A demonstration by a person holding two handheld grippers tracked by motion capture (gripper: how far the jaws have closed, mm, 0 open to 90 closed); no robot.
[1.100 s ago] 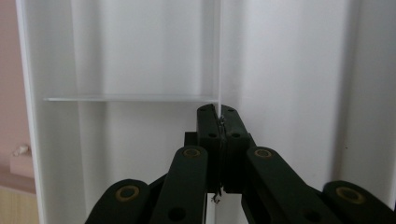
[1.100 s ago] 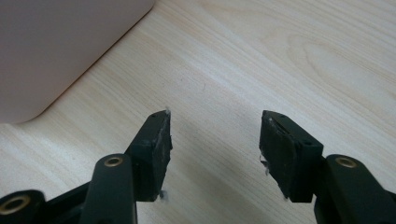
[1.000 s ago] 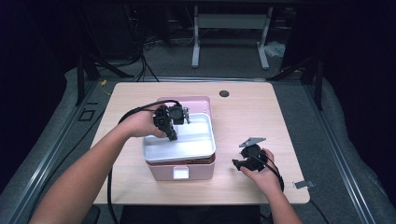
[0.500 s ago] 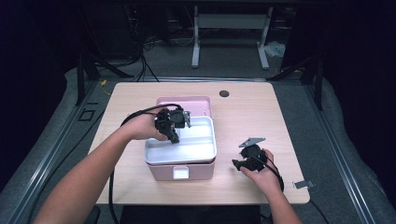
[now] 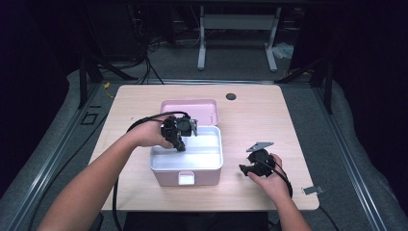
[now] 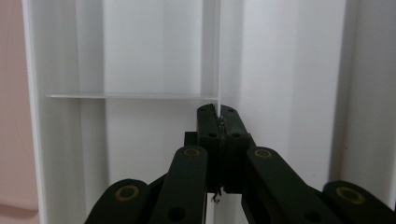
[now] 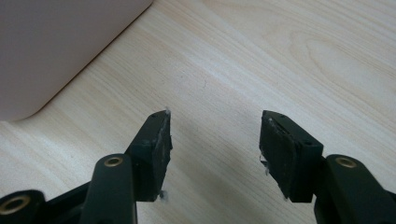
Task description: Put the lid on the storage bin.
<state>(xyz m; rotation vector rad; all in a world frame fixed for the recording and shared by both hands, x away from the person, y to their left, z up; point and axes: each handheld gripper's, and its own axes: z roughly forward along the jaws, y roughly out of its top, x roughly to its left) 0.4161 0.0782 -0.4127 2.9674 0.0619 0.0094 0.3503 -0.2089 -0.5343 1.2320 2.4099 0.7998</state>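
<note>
— Jaws of the left hand-held gripper (image 6: pixel 218 116)?
— Clamped on the white tray's thin divider (image 6: pixel 218 56), inside the pink box (image 5: pixel 187 175) mid-surface.
— Right hand-held gripper (image 7: pixel 215 140)?
— Apart, empty, above bare surface (image 7: pixel 289 56).

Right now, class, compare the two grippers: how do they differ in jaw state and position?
The left gripper is shut on a thin white divider inside the white tray; the right gripper is open and holds nothing. The left reaches down into the pink box; the right sits low over the wooden table. Both have black jaws.
</note>
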